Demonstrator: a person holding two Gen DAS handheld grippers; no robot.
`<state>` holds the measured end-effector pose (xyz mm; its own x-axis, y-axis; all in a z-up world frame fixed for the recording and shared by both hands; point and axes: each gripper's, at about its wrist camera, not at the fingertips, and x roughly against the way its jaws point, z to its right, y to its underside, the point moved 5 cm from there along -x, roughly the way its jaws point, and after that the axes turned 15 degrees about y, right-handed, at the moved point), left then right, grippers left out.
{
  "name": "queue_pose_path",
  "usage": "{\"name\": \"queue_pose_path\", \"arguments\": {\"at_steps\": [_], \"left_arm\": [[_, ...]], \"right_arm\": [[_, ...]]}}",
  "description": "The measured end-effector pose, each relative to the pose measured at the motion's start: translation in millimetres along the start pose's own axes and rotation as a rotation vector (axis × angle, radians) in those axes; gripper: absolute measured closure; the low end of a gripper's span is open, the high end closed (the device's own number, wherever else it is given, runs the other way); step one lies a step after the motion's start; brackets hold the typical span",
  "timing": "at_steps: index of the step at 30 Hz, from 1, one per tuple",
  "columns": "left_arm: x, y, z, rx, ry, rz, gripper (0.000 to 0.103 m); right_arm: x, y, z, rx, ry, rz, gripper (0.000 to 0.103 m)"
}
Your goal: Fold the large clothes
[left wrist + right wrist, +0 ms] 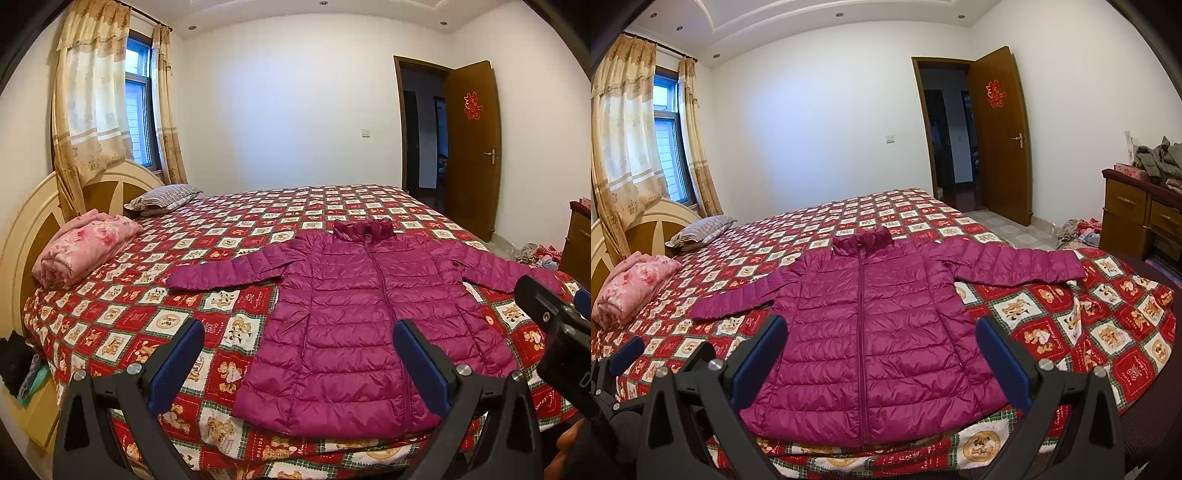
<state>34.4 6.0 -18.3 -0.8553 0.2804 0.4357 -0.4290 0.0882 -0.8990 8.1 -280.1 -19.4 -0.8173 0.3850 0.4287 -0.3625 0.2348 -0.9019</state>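
A magenta quilted puffer jacket [354,314] lies flat and zipped on the bed, collar away from me, both sleeves spread out sideways. It also shows in the right wrist view [871,332]. My left gripper [299,332] is open and empty, held above the jacket's lower left hem. My right gripper [881,328] is open and empty, held above the jacket's lower middle. The right gripper also shows at the right edge of the left wrist view [554,314]. Neither gripper touches the jacket.
The bed has a red checked bear-print cover [155,306]. A folded pink blanket [85,251] and a striped pillow [162,197] lie by the headboard. A wooden dresser [1141,218] piled with clothes stands right, with clothes on the floor [1078,230] near the open door [1001,140].
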Motion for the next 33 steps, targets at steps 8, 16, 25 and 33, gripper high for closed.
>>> {"name": "queue_pose_path", "arguments": {"at_steps": [8,16,25,33], "left_arm": [[0.3,-0.2,0.3,0.001,-0.001,0.003,0.001],[1.0,-1.8,1.7,0.01,0.008,0.006,0.001],[2.4,-1.4,0.7,0.01,0.007,0.007,0.001],[1.6,-1.4,0.8,0.006,0.005,0.007,0.001]], "right_arm": [[0.8,-1.2,0.0,-0.001,-0.001,-0.001,0.0],[1.9,-3.0,0.1,-0.002,-0.002,-0.006,0.0],[0.7,-2.2,-1.1,0.002,-0.004,-0.011,0.0],[0.2,-0.7,-1.8,0.004,-0.006,-0.014,0.0]]}}
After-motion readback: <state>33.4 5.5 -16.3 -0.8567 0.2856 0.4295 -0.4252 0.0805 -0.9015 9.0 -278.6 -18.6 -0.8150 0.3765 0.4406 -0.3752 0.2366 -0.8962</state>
